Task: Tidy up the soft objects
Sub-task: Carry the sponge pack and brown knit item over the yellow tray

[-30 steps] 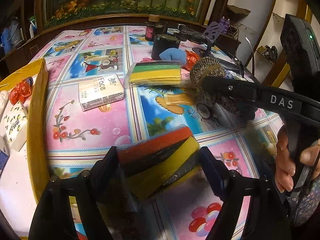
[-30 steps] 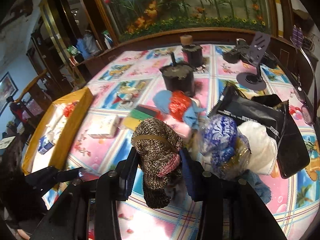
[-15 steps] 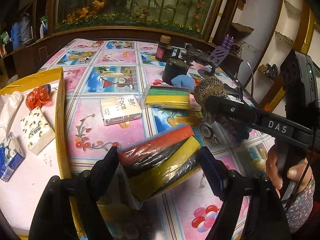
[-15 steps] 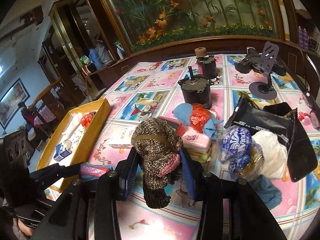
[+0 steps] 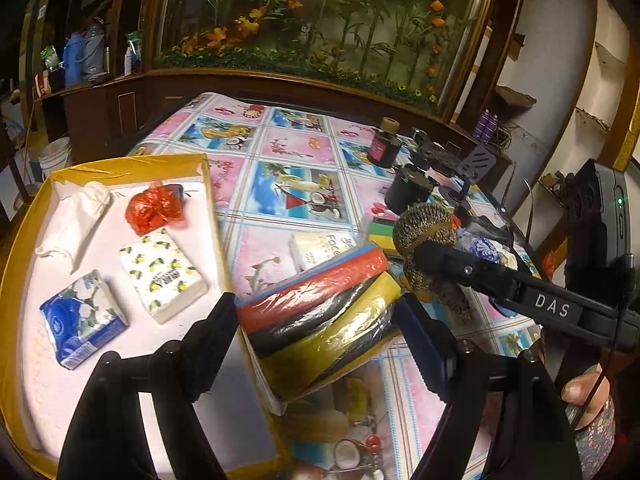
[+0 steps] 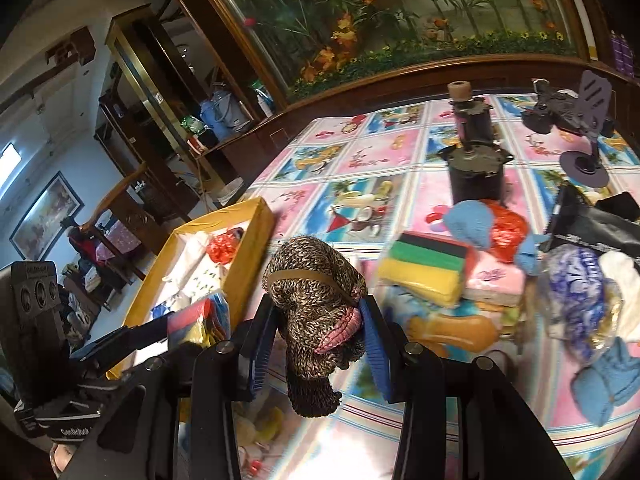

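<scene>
Left gripper point(image 5: 320, 320) angled downward, clamped around sponge pack point(image 5: 320, 316) over tray edge point(image 5: 218, 216)

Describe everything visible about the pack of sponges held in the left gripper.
The plastic-wrapped pack of sponges shows stacked red, black and yellow layers under glossy, crinkled film. The left gripper is shut on it, one black finger pressing each long side. The pack is tilted, its far end raised toward the right, and held in the air above the yellow rim of the white-lined tray. In the right wrist view it appears blurred at the tray's near edge. Nothing else visibly touches it.
</scene>
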Tool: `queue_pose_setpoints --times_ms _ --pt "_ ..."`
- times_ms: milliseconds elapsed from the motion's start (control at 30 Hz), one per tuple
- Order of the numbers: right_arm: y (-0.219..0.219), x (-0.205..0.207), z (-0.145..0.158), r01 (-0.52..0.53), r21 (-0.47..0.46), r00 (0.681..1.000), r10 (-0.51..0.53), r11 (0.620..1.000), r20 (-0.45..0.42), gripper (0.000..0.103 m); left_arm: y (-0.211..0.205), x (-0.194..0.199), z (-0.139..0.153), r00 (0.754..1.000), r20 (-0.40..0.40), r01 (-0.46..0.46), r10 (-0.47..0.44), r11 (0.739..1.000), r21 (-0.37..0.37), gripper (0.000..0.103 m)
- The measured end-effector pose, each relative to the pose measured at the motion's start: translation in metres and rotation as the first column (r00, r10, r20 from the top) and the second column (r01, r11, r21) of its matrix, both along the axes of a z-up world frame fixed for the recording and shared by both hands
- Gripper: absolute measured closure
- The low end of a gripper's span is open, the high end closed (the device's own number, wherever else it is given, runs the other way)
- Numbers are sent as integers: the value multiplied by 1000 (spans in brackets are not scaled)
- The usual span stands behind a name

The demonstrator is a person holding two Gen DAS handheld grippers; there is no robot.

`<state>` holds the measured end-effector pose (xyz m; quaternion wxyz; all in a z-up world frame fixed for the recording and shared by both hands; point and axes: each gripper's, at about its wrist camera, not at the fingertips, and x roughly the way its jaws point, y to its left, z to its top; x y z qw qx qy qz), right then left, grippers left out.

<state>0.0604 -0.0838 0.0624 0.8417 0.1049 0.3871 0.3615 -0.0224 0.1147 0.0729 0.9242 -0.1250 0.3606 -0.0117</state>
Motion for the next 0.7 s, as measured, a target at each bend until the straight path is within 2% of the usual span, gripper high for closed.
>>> queue_pose_setpoints --times_ms 300,700 --pt "66 -17 7 -74 8 997 73 997 18 57 65 -4 13 991 19 -131 131 991 8 23" --pt "136 -40 0 -191 -1 982 190 982 -4 57 139 3 13 965 -10 -260 260 965 42 23"
